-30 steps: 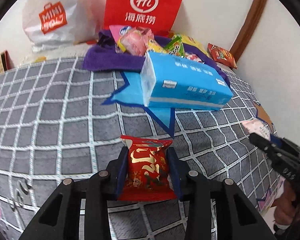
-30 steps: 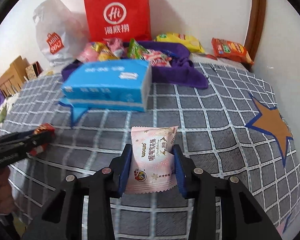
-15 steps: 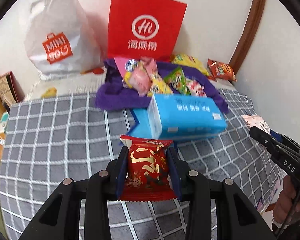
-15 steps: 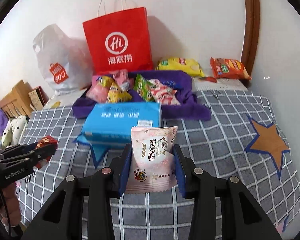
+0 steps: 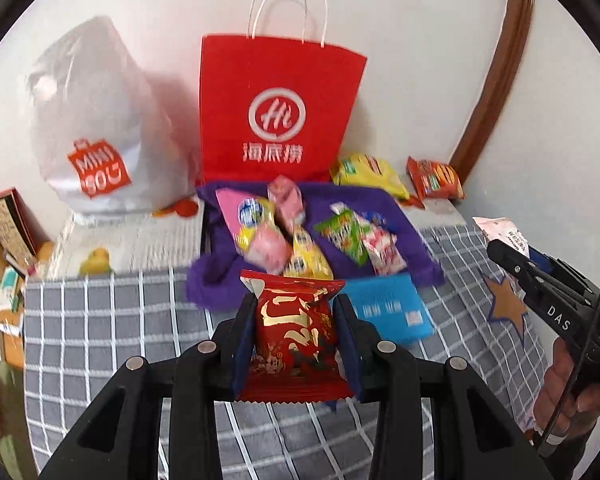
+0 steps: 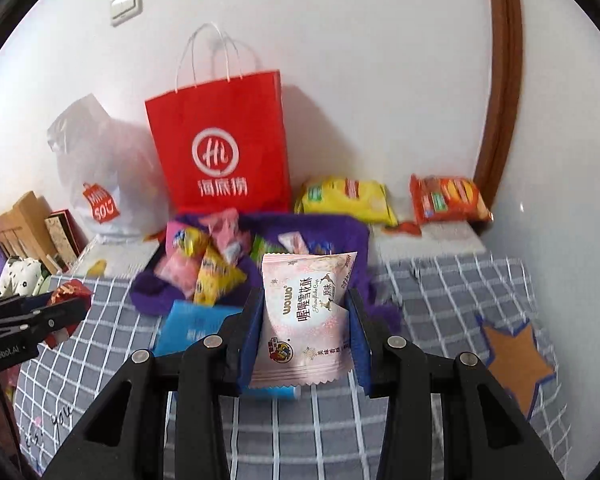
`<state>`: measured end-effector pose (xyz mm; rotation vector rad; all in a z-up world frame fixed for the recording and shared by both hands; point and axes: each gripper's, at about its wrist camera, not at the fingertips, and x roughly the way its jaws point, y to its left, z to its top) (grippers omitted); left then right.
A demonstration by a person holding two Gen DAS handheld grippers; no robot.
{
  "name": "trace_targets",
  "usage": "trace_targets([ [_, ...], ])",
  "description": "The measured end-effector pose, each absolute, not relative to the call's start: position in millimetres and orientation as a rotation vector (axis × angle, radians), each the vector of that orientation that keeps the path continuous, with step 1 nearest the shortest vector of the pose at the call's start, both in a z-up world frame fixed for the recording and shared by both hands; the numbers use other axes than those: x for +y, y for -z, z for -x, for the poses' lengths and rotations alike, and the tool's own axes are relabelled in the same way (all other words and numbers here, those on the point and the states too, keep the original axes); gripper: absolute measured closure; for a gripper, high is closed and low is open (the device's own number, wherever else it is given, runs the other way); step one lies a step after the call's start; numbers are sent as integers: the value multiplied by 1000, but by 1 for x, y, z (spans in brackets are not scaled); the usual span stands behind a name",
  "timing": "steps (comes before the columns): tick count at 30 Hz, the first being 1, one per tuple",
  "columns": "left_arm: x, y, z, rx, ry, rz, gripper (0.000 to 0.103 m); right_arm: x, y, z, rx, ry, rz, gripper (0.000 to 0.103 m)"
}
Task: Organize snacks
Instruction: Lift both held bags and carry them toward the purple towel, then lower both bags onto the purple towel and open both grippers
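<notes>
My left gripper is shut on a red snack packet with gold lettering, held above the checked bed cover. My right gripper is shut on a pale pink snack packet, also held above the bed. Each gripper shows in the other's view, the right one at the right edge and the left one at the left edge. A pile of small snack packets lies on a purple cloth beyond a blue tissue pack. A red paper bag stands behind them.
A white Miniso plastic bag stands left of the red bag. A yellow chip bag and an orange cracker pack lie at the back right by the wall. Boxes sit at the left edge.
Both grippers have risen and drawn back from the bed with their packets still held. The tissue pack and snack pile now look smaller and farther, and the whole red bag shows.
</notes>
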<state>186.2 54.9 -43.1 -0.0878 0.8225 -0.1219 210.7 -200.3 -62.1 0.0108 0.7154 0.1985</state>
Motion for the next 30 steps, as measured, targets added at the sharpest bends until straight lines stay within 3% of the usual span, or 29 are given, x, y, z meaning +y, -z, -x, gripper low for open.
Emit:
trace_targets([
  [21, 51, 26, -306, 810, 127, 123, 67, -160, 51, -342, 694, -237, 17, 63],
  [30, 57, 77, -346, 900, 100, 90, 67, -153, 101, -383, 796, -240, 13, 63],
])
